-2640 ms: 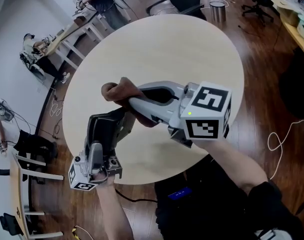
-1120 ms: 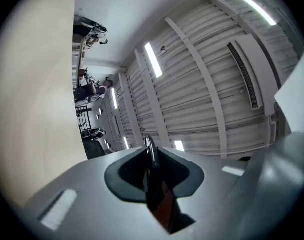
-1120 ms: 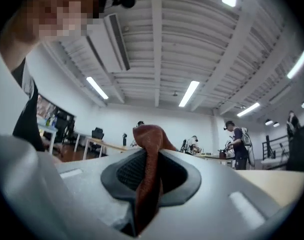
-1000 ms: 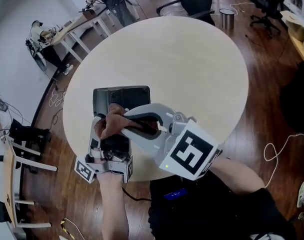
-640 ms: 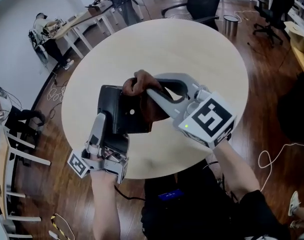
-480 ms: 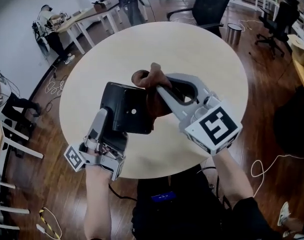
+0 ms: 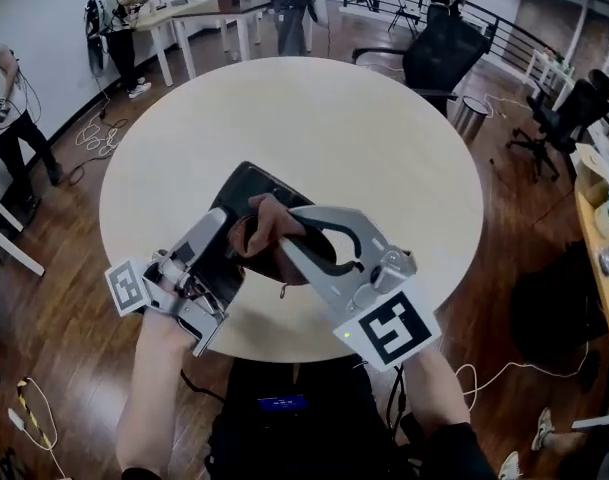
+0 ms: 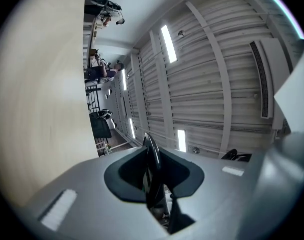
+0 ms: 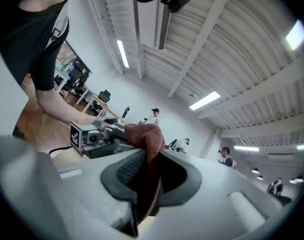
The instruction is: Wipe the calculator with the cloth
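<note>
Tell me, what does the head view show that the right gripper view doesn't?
Only the head view shows the whole round table and, plainly, the dark calculator clamped in the left tongs. Only the right gripper view shows the ceiling lights overhead. Both show the brown cloth pinched in the right tongs, plus the left tongs.

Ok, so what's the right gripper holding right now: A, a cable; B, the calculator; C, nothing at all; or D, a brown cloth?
D: the right gripper is clamped on the brown cloth, which bunches out past its tip, while the calculator sits in the left gripper.
</note>
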A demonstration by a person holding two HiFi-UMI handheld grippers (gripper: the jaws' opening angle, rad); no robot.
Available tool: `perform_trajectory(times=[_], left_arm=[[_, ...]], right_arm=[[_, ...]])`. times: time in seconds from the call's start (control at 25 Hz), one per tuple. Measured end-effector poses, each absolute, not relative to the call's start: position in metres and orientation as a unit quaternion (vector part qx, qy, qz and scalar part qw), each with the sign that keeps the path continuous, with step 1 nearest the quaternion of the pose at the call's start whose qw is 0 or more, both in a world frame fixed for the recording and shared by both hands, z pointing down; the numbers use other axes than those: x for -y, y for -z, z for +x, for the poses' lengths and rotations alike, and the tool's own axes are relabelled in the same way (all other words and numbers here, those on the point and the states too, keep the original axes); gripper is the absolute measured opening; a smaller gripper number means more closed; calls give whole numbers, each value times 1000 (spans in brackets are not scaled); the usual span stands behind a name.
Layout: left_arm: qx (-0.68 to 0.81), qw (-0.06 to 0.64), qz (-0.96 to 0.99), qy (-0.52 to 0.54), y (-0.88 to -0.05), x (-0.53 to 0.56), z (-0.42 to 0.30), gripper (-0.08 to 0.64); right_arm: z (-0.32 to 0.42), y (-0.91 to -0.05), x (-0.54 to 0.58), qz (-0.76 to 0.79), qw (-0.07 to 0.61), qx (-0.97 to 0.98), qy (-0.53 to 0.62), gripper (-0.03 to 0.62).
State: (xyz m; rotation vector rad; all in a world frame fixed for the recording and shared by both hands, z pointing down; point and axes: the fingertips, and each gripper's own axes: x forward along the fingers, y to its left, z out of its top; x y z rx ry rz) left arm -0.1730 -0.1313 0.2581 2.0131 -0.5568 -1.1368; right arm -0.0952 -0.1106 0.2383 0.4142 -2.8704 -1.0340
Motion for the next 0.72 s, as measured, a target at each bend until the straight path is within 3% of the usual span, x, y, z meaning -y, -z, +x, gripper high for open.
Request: perform_trajectory(times=[0.2, 0.4, 0.56, 0.72], left_arm=[[207, 377, 790, 437, -260, 127, -175, 66], [206, 376, 787, 443, -262, 129, -182, 64], [223, 377, 773, 459, -265, 133, -193, 64], [234, 380, 757, 477, -269, 134, -197, 64]], right_arm=[[-73, -235, 152, 199, 9, 950, 239, 49], [-43, -238, 195, 276, 14, 934, 227, 49], [-62, -227, 138, 210, -32, 948, 238, 49], [-111, -278, 63, 95, 60, 941, 319, 49]])
